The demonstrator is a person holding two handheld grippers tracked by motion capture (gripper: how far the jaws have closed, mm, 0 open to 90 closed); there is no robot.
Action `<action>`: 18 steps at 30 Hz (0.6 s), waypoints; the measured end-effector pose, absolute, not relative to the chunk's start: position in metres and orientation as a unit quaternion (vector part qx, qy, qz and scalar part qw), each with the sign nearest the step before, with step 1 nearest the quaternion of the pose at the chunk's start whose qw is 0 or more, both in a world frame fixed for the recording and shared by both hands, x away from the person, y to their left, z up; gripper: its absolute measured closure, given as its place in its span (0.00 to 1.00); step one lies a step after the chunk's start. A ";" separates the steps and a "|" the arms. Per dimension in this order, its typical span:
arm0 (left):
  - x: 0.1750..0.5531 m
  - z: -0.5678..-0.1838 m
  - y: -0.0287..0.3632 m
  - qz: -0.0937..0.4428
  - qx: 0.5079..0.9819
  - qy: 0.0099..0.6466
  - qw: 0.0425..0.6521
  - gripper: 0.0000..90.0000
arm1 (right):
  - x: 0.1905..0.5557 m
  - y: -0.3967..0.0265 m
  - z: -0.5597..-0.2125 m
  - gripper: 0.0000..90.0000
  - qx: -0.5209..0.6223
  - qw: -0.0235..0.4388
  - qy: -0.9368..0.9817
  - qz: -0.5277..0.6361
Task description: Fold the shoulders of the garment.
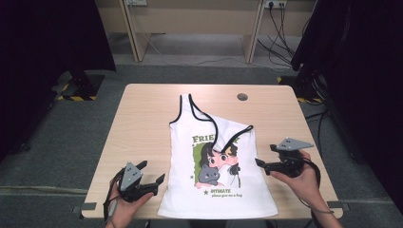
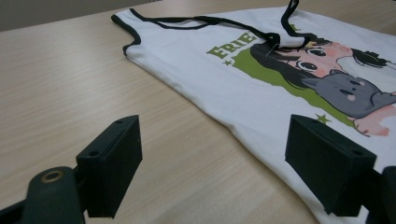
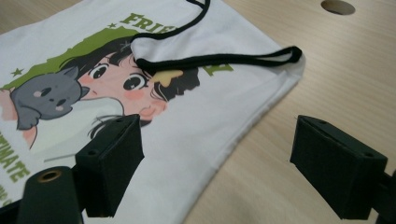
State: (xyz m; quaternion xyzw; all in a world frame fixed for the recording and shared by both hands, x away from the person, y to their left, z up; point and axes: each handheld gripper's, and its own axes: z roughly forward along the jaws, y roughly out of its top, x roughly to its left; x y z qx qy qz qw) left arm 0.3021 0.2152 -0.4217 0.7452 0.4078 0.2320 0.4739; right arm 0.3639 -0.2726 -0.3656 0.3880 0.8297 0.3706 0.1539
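A white tank top (image 1: 216, 190) with black trim and a cartoon print lies flat on the wooden table (image 1: 142, 123). Its upper right strap (image 1: 233, 135) is folded down over the print. My left gripper (image 1: 152, 171) hovers at the shirt's lower left edge, open with nothing between the jaws. In the left gripper view the jaws (image 2: 212, 163) straddle the shirt's side hem (image 2: 233, 88). My right gripper (image 1: 265, 155) is just off the shirt's right edge, open and holding nothing. In the right gripper view the jaws (image 3: 217, 163) frame the shirt's side edge (image 3: 196, 130), with the folded strap (image 3: 219, 59) beyond.
A round cable hole (image 1: 242, 97) sits in the table's far right part, also seen in the right gripper view (image 3: 337, 6). Bare wood lies left and right of the shirt. Beyond the table are a desk frame (image 1: 138, 42), cables and dark stands.
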 end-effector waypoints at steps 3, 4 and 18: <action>0.326 -0.410 0.213 0.233 0.741 0.407 0.481 0.20 | 0.351 -0.285 -0.368 0.18 0.398 0.152 0.825 0.373; 0.337 -0.407 0.211 0.233 0.744 0.405 0.478 0.20 | 0.348 -0.289 -0.369 0.18 0.399 0.153 0.824 0.371; 0.518 -0.389 0.161 0.207 0.761 0.439 0.431 0.21 | 0.313 -0.327 -0.384 0.17 0.430 0.149 0.812 0.364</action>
